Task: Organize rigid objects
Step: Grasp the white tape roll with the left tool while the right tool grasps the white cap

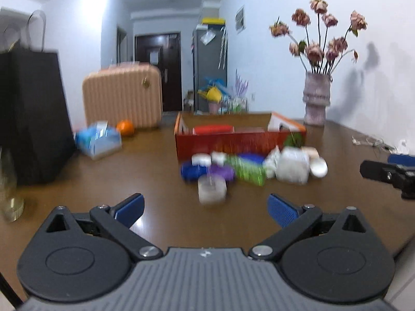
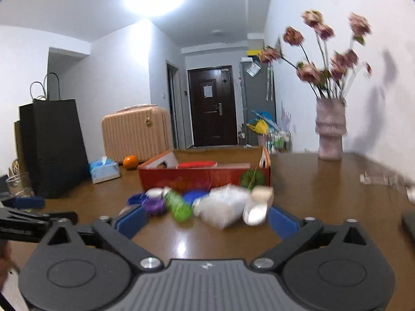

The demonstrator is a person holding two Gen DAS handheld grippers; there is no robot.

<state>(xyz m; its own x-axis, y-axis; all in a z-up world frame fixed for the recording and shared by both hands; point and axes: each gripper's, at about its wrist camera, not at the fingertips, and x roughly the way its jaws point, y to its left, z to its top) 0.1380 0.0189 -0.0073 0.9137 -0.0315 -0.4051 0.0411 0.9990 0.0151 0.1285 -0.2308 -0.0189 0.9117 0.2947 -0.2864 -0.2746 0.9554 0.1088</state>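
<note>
A pile of small objects lies on the brown table in front of a red cardboard box (image 1: 233, 143) (image 2: 202, 178): a clear plastic tub (image 1: 212, 189), blue and purple lids (image 1: 193, 171), a green bottle (image 1: 246, 169) (image 2: 179, 206), a white bag (image 1: 291, 168) (image 2: 223, 208) and a white jar (image 2: 255, 213). My left gripper (image 1: 206, 208) is open and empty, just short of the tub. My right gripper (image 2: 206, 220) is open and empty, close in front of the pile. The right gripper also shows at the right edge of the left wrist view (image 1: 389, 172).
A black paper bag (image 1: 31, 114) stands at the left. A tissue pack (image 1: 99, 140), an orange (image 1: 125, 127) and a peach suitcase (image 1: 122, 98) lie behind. A vase of dried roses (image 1: 316, 98) stands by the right wall. A glass (image 1: 10, 199) stands at near left.
</note>
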